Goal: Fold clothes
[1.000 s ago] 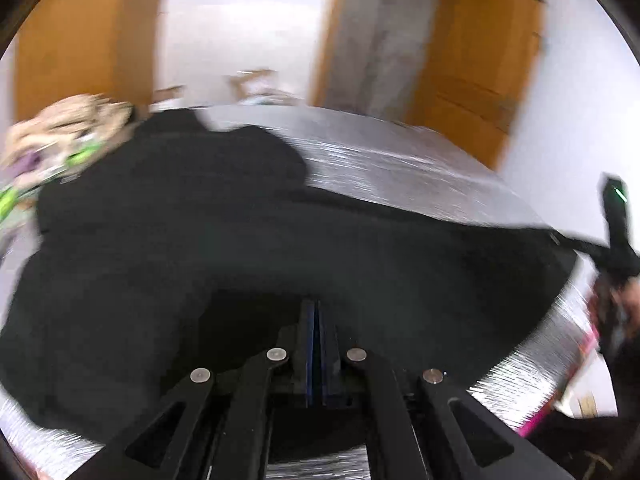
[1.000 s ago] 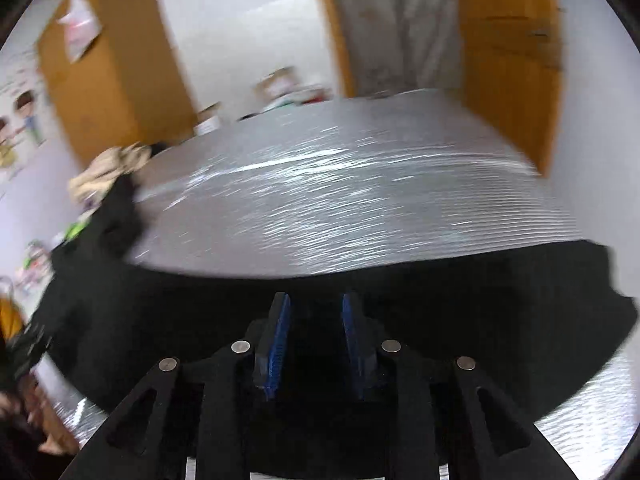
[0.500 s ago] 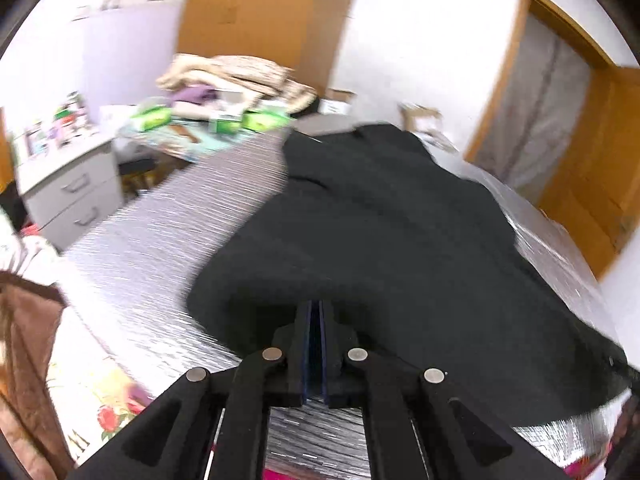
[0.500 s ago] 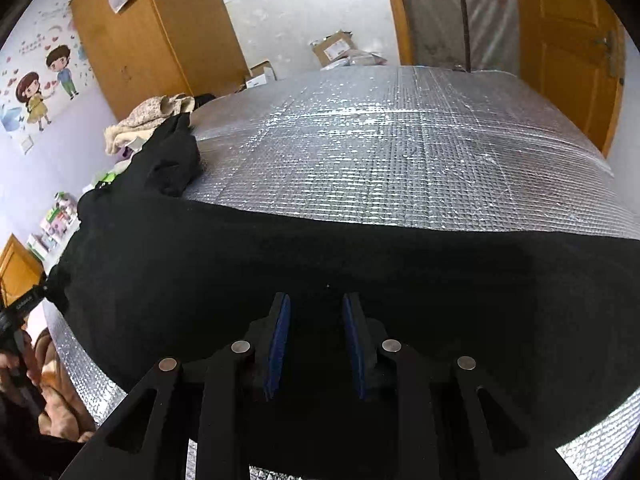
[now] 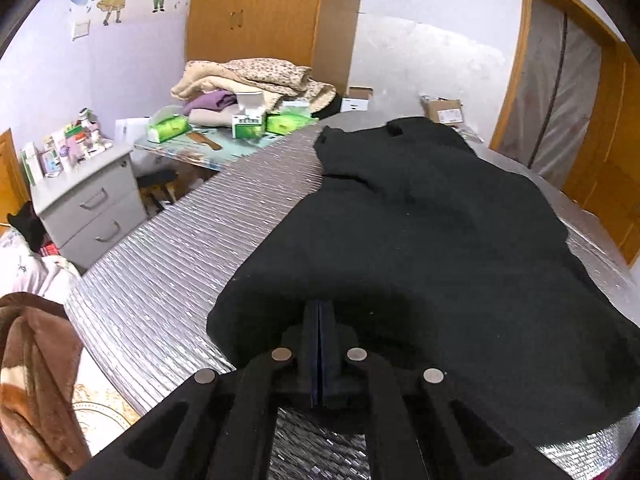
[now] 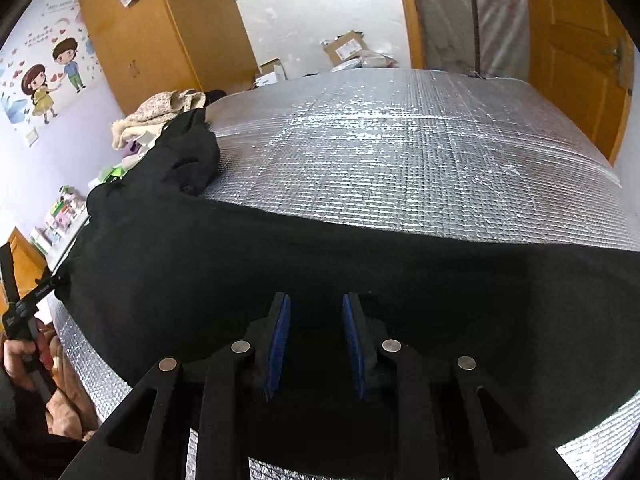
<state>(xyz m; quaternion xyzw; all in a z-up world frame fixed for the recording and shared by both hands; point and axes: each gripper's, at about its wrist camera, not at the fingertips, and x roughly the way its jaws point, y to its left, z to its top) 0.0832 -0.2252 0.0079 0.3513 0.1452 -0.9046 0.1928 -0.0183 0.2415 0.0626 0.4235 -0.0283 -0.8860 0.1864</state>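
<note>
Black garment (image 5: 420, 240), spread on a silver mat (image 6: 400, 160) with a quilted foil surface. Covers the near strip of the mat in the right wrist view, from the left edge across to the right edge. Far half of the mat bare.

Long axis: left to right along the near edge of the mat. In the left wrist view the same axis runs away from the camera, toward the far right. Ends at the far left in a bunched end (image 6: 192, 160), rumpled and not flat, perhaps a sleeve or a hood; not possible to tell which.

Left gripper (image 5: 318, 320): jaws together, no gap between the pads, tips at the near left border of the cloth. Judged to be clamped on that border, because the right wrist view shows it with a hand (image 6: 18, 360) behind it at the left corner of the garment, the cloth drawn to a point there.

Right gripper (image 6: 316, 312): blue pads apart, low over the middle of the near border. Cloth under them and perhaps between them; cannot tell if any is caught.

So: the left one at the end of the long axis, the right one near its middle, garment lying far and to the right of the left one.

Fits either laying out flat or straightening between two folds.

Around: pile of blankets (image 5: 256, 80), green tissue packs (image 5: 248, 126) and grey drawer cabinet (image 5: 88, 208) beyond the left side, off the mat. Brown blanket (image 5: 36, 380) near left, below the mat. Nothing on the bare foil in the way.
</note>
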